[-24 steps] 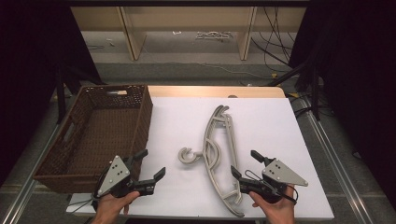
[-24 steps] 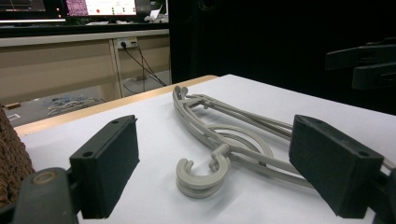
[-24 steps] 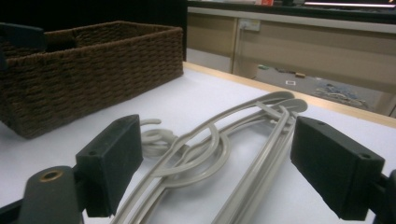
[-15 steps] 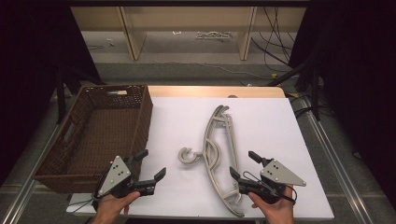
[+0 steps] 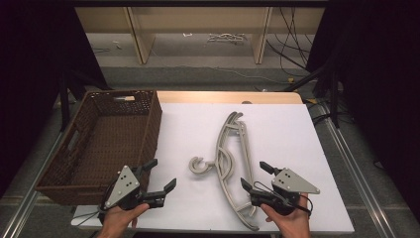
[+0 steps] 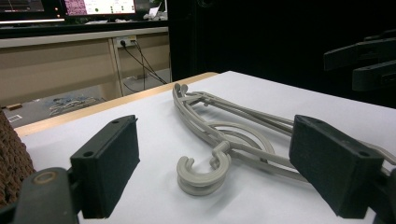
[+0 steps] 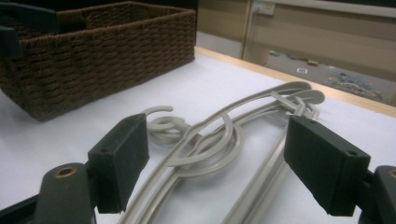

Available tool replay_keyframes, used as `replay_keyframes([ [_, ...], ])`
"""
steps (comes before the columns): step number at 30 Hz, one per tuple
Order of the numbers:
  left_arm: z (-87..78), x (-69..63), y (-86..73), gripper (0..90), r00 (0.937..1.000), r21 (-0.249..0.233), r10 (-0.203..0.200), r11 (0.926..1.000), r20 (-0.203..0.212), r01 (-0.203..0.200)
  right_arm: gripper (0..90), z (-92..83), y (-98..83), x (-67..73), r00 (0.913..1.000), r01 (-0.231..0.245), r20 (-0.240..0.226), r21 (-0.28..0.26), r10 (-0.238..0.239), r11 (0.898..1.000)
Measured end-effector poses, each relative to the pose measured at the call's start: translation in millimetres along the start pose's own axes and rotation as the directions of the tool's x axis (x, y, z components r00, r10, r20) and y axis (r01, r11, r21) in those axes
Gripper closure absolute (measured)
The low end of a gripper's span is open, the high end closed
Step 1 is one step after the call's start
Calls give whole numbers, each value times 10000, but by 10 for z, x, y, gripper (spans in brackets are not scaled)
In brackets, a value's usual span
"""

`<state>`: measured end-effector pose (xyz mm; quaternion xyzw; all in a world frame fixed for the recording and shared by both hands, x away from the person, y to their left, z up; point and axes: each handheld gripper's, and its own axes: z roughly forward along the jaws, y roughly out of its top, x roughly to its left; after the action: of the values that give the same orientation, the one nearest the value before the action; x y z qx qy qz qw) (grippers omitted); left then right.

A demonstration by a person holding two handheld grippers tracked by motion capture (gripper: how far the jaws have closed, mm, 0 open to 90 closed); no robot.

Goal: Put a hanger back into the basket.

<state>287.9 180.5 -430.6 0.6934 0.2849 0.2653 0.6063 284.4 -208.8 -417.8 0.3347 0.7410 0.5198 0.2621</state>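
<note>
basket (image 5: 104, 141) at table's left, nothing seen inside, though its near wall hides part of the floor | hangers (image 5: 230, 158) flat mid-table, probably two stacked, hooks toward basket | left gripper (image 5: 159, 177) jaws open, nothing between | right gripper (image 5: 253, 177) jaws open beside hangers' near end | left gripper view: hooks (image 6: 201, 170) doubled

Bright even overhead light, dark surroundings, faint shadows, soft focus on near jaws

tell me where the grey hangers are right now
In the high view the grey hangers lie flat on the white table, right of the brown wicker basket, their near end just left of the right tool.
</note>
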Motion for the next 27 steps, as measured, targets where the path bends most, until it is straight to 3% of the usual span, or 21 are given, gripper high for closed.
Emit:
replay_keyframes([
  [1, 0, 2, 0, 159, 10000, 5, 8, 10000, -8, -8, 232, 27, 23, 17, 9998, -23, -176, 83, 25, 10000],
  [4, 3, 5, -2, 158, 10000, 25, 47, 10000, 6, -47, 247, 98, 118, 76, 9984, 493, -305, 380, -481, 9981],
  [7, 3, 9, -3, 159, 9999, 56, 130, 9999, -31, -130, 254, 189, 192, 148, 9954, 774, -659, 1246, -696, 9892],
  [8, 4, 9, -4, 159, 9999, 51, 112, 9999, -39, -112, 254, 227, 205, 174, 9937, 845, -869, 1690, -706, 9820],
  [9, 4, 9, -4, 159, 9999, 51, 112, 9999, -39, -112, 254, 227, 205, 174, 9937, 845, -869, 1690, -706, 9820],
  [10, 5, 10, -6, 159, 9999, 74, 100, 9999, -61, -100, 274, 315, 215, 244, 9870, 1385, -1134, 2443, -1136, 9598],
  [12, 7, 9, -7, 159, 9999, 74, 120, 9999, -51, -119, 282, 387, 205, 284, 9830, 1664, -1254, 2955, -1344, 9407],
  [13, 7, 9, -7, 159, 9999, 74, 120, 9999, -51, -119, 282, 387, 205, 284, 9830, 1664, -1254, 2955, -1344, 9407],
  [14, 7, 9, -7, 159, 9999, 71, 111, 9999, -38, -111, 292, 467, 191, 306, 9816, 1703, -1453, 3701, -1242, 9132],
  [17, 9, 12, -8, 159, 9999, 73, 129, 9999, -29, -129, 293, 550, 188, 302, 9802, 1752, -1599, 4227, -1171, 8892],
  [18, 10, 12, -8, 159, 9999, 75, 124, 9999, -25, -124, 293, 584, 191, 305, 9799, 1741, -1674, 4496, -1088, 8761],
  [20, 10, 8, -8, 159, 9999, 65, 116, 9999, -57, -115, 293, 642, 183, 321, 9808, 1753, -1594, 4655, -1126, 8675],
  [21, 10, 6, -8, 159, 9999, 64, 108, 9999, -55, -108, 294, 672, 191, 323, 9778, 1881, -1758, 4943, -1143, 8487],
  [22, 9, 5, -8, 159, 9999, 75, 121, 9999, -53, -121, 297, 706, 179, 338, 9783, 1886, -1707, 4972, -1177, 8469],
  [23, 10, 4, -9, 159, 9999, 88, 135, 9999, -43, -134, 303, 735, 184, 335, 9749, 2023, -1860, 5099, -1224, 8361],
  [25, 12, -3, -10, 159, 10000, 85, 72, 9999, -25, -72, 306, 789, 171, 358, 9756, 2018, -1822, 5271, -1221, 8255],
  [26, 12, -3, -10, 160, 10000, 87, 71, 9999, -19, -71, 306, 824, 174, 363, 9733, 2119, -1930, 5466, -1243, 8102],
  [27, 12, -3, -10, 160, 10000, 87, 75, 9999, -16, -75, 306, 864, 160, 374, 9729, 2172, -1883, 5455, -1341, 8095],
])
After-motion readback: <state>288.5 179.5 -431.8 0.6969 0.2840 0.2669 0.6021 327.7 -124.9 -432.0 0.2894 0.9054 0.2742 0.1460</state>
